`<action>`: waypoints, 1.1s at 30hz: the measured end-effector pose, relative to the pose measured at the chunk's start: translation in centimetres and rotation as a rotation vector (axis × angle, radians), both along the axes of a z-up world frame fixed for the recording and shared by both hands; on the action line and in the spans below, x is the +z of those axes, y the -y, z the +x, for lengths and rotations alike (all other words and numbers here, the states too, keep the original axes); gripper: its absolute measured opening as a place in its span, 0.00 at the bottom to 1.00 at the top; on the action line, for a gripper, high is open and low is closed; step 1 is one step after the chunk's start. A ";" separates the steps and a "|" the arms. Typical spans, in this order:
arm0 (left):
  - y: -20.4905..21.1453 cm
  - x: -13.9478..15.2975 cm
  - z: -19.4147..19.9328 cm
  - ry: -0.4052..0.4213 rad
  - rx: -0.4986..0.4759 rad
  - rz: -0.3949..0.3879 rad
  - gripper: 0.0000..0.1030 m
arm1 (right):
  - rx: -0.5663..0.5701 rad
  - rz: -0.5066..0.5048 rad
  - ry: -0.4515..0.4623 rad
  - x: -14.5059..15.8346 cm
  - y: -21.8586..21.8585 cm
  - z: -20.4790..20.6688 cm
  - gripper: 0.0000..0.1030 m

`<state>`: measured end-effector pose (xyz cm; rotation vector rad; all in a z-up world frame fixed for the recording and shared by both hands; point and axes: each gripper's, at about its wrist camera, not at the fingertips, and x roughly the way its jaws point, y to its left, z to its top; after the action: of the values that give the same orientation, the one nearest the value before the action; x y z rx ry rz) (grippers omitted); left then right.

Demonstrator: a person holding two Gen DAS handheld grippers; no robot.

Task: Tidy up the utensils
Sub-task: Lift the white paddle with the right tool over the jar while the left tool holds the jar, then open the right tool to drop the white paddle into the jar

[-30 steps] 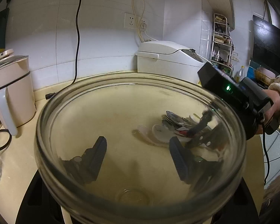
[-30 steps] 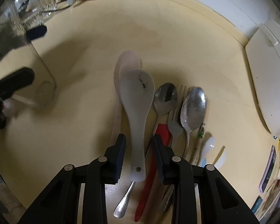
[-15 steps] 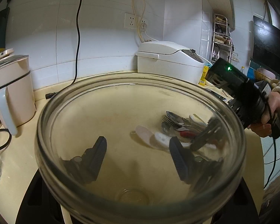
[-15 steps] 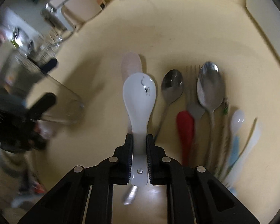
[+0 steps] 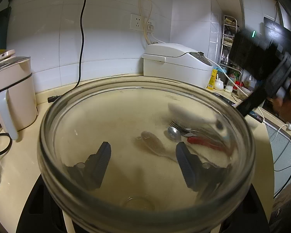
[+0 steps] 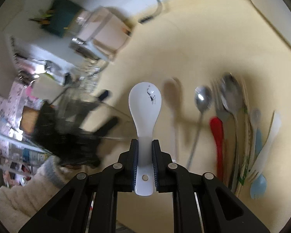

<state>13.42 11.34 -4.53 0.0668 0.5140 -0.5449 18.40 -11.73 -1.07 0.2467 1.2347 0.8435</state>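
My left tongs (image 5: 143, 163) clamp the glass jar (image 5: 145, 203) over a cream counter (image 5: 25, 161) backed by white tiles; my right tongs (image 6: 145, 164) pinch the white spoon (image 6: 145, 104), lifted. Its black mark looks blurred, unreadable.

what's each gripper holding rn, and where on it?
Right gripper: white ceramic spoon, clamped across its handle near the tail end. Left gripper: glass jar, fingers on opposite sides of its wall.
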 end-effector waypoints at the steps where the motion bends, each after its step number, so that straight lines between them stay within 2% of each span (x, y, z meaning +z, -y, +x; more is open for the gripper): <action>1: 0.0 0.0 0.0 0.000 0.000 -0.001 0.74 | 0.027 -0.002 0.023 1.1 -0.7 -0.2 0.13; 3: 0.0 0.0 0.0 0.000 0.000 0.000 0.74 | 0.108 -0.032 0.080 3.6 -2.0 -0.8 0.13; 6: 0.0 0.0 0.0 0.000 0.001 0.002 0.74 | 0.217 -0.094 0.142 5.8 -4.4 -1.2 0.13; 11: -0.2 0.1 0.0 -0.002 0.009 -0.004 0.74 | 0.348 -0.188 0.197 7.6 -7.0 -1.6 0.13; 14: -0.2 0.1 0.0 -0.001 0.010 0.003 0.74 | 0.412 -0.268 0.213 7.9 -8.4 -2.0 0.13; 21: -0.1 0.2 -0.1 0.000 0.010 0.006 0.74 | 0.617 -0.529 0.299 8.2 -13.4 -2.7 0.13; 27: -0.1 0.2 -0.1 -0.001 0.009 0.006 0.74 | 0.770 -0.703 0.331 7.0 -16.8 -3.5 0.13; 29: -0.1 0.3 -0.1 -0.001 0.010 0.006 0.74 | 0.793 -0.735 0.325 6.4 -17.4 -3.4 0.13; 33: -0.1 0.3 -0.1 -0.001 0.012 0.009 0.74 | 0.807 -0.736 0.322 6.4 -18.0 -3.2 0.13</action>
<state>13.33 11.44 -4.24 0.0717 0.5173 -0.5315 15.18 6.22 5.36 -1.0035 1.2498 0.9815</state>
